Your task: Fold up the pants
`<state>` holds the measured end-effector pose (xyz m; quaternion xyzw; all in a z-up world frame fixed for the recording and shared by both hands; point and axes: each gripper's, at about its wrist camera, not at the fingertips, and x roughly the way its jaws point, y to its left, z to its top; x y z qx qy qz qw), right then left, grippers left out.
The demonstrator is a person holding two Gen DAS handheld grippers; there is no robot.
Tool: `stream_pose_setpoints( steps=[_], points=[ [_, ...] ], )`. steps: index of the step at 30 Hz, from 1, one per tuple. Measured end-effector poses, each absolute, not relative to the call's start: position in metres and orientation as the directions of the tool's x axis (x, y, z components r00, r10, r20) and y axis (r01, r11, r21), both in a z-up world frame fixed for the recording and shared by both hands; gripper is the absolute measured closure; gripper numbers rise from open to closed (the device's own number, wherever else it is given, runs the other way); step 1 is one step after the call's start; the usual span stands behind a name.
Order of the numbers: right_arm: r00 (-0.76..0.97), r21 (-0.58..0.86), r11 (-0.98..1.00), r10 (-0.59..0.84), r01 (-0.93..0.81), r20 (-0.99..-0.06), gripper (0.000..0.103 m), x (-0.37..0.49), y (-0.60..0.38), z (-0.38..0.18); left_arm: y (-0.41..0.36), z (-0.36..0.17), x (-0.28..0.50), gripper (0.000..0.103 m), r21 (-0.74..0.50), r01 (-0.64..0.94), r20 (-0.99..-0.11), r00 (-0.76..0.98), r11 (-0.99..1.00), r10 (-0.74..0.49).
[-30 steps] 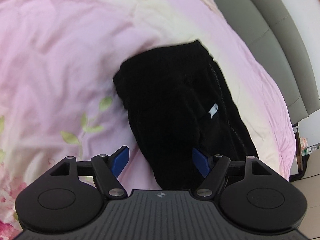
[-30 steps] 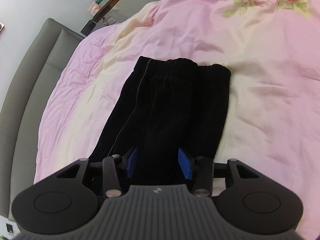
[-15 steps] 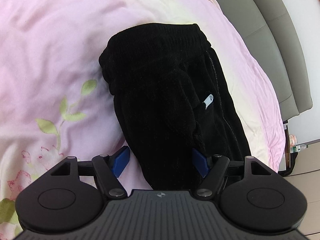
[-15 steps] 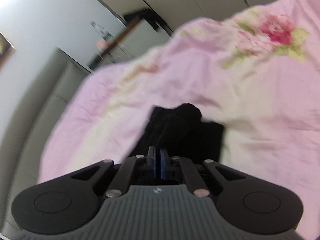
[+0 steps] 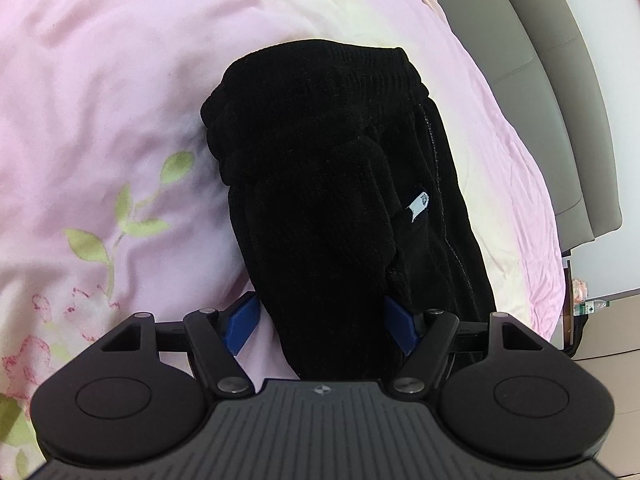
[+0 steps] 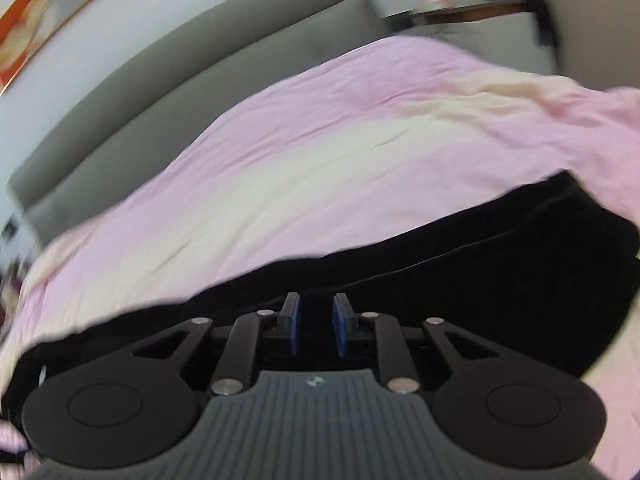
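Observation:
Black pants [image 5: 320,180] lie folded lengthwise on the pink bedspread [image 5: 100,80], waistband at the far end and a small white label [image 5: 419,204] on the right side. My left gripper [image 5: 320,324] is open and straddles the near end of the pants; its right pad touches the cloth, its left pad stands just clear. In the blurred right wrist view the pants [image 6: 480,264] run across the lower right. My right gripper [image 6: 316,320] hovers at their edge with its jaws opening to a narrow gap. Whether cloth sits in that gap I cannot tell.
A grey padded headboard [image 6: 160,92] runs behind the bed and also shows at the right edge as the headboard [image 5: 540,60]. A nightstand [image 6: 480,4] stands past the bed's far corner. A bottle [image 5: 596,304] sits low at the right. A framed picture [image 6: 40,20] hangs on the wall.
The right gripper closed, then parted a little, while rolling and swinging toward the headboard. The pants slid to its lower right. The left gripper stayed astride the pants, which now look more bunched.

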<state>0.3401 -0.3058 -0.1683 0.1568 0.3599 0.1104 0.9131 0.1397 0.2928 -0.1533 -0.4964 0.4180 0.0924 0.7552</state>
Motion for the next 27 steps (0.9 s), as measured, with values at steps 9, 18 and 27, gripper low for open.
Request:
stream_pose_setpoints(
  steps=[9, 18, 27],
  points=[
    [0.352, 0.115, 0.875, 0.305, -0.470, -0.885, 0.087, 0.308, -0.177, -0.214, 0.297, -0.152, 0.135, 0.022, -0.687, -0.551, -0.710, 0.647, 0.474, -0.276],
    [0.458, 0.187, 0.897, 0.372, -0.399, -0.807, 0.085, 0.296, -0.205, -0.176, 0.292, -0.137, 0.130, 0.023, -0.676, -0.538, -0.707, 0.666, 0.503, -0.238],
    [0.472, 0.127, 0.824, 0.434, -0.552, -0.767, 0.067, 0.295, -0.164, -0.188, 0.293, -0.144, 0.136, 0.021, -0.697, -0.527, -0.690, 0.678, 0.486, -0.255]
  ],
)
